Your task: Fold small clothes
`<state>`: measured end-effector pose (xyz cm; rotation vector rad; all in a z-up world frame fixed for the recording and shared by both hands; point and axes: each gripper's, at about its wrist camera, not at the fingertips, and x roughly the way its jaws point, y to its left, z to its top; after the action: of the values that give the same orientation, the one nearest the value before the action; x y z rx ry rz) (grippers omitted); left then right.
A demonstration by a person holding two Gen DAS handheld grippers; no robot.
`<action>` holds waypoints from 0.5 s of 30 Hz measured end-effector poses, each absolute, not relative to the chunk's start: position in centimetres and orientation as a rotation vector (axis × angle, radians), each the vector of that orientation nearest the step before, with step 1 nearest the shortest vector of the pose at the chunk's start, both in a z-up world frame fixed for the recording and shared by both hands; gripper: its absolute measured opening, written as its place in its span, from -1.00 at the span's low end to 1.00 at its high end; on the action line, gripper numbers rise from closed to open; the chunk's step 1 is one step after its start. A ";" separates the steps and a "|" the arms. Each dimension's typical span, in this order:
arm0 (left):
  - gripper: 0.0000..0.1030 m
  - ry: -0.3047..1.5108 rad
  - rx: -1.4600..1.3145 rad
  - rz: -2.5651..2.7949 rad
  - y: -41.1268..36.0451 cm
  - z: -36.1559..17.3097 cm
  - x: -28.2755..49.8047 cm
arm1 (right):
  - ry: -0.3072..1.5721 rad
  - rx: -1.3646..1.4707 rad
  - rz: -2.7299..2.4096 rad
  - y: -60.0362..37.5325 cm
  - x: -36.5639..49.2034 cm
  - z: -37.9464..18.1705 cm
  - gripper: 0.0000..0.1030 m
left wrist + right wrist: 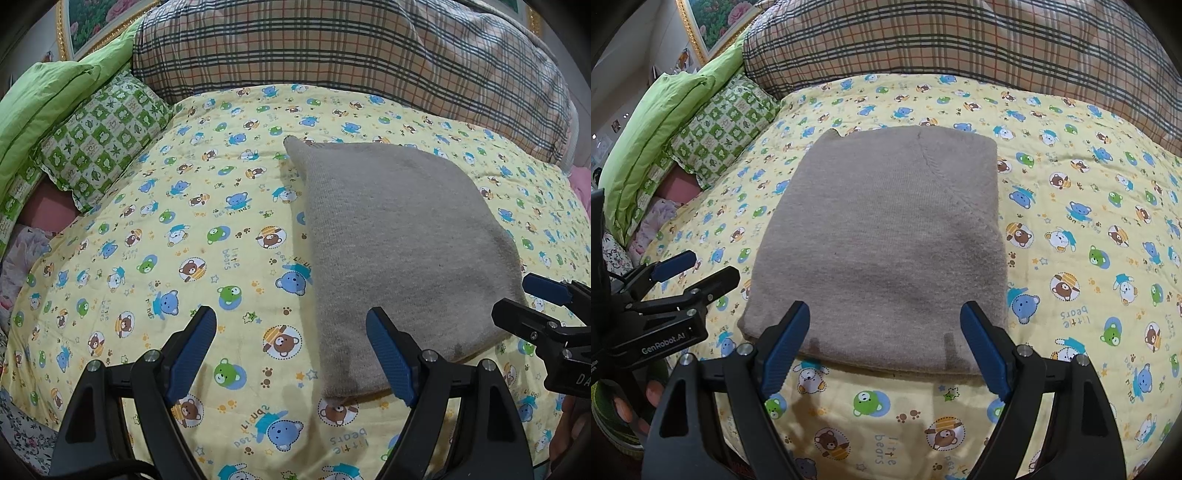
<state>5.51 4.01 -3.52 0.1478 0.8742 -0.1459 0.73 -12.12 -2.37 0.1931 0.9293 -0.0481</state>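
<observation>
Sweater (882, 243) lies folded mid-quilt (1071, 240); I hold both claws, left (291, 354) and right (886, 343), released, at its near edge.

both grippers are black plastic with curved, ribbed arms and silver screws at the joints. the left gripper (291, 354) has blue textured pads (194, 354) and a black cable at its base. the right gripper (884, 349) matches; white lettering reads "genrobot.ai" on the left one's body.
</observation>
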 end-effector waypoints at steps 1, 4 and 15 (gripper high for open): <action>0.62 0.873 0.148 -0.146 4.0 -3.5 5.5 | 0.929 0.192 -0.049 -12.1 0.8 -2.4 0.63; 0.62 0.873 0.150 -0.145 4.0 -3.4 5.5 | 0.929 0.191 -0.047 -12.2 0.8 -2.4 0.63; 0.62 0.872 0.154 -0.142 3.9 -3.4 5.6 | 0.929 0.192 -0.047 -12.3 0.7 -2.4 0.63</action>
<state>5.58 3.88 -3.43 0.1536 0.8720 -0.1424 0.75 -12.26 -2.42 0.1917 0.9286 -0.0475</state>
